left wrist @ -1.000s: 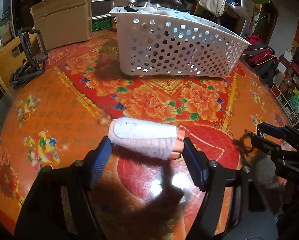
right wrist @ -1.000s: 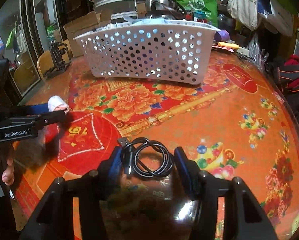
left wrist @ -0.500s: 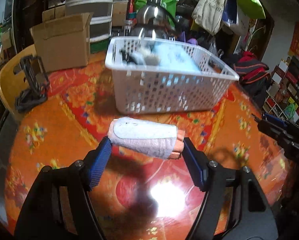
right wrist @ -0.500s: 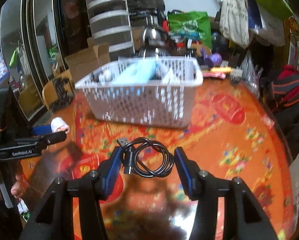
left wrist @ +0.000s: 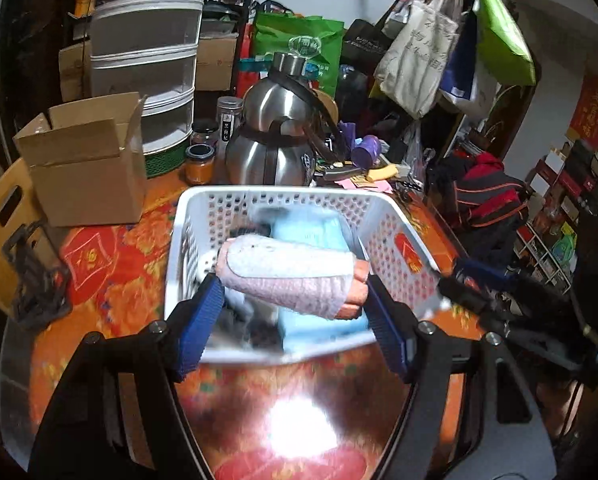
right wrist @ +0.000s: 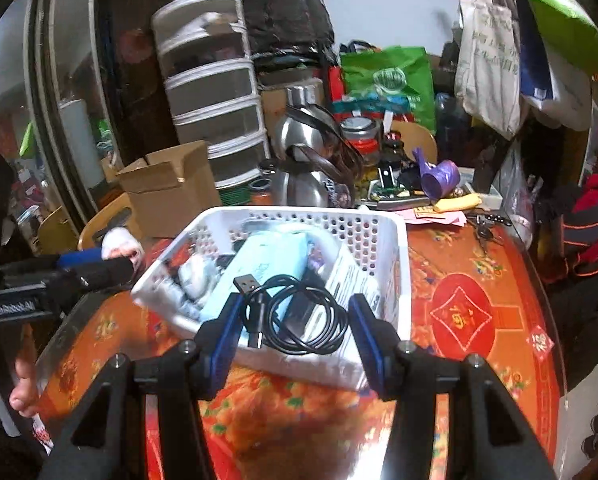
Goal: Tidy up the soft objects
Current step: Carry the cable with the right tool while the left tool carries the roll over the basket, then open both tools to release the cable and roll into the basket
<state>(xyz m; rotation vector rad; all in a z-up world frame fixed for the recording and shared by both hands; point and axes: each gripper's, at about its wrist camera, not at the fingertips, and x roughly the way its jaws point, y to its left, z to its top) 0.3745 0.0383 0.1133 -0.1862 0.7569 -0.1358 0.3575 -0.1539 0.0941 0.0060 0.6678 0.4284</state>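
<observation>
The blue-padded fingers of the left gripper stand fairly wide and clamp a rolled pink and grey cloth end to end; those of the right gripper sit about half apart, pinching a coiled black cable. Both loads hang over the near part of a white perforated basket, which already holds a pale blue pack and darker items. The basket stands on a round table under a glossy red and orange flowered cover. Along the far edge crowd a cardboard box, a steel kettle, jars, a drawer tower and hanging bags. Both grippers tilt downward towards the basket, the left gripper's side showing at the left edge of the right wrist view.
</observation>
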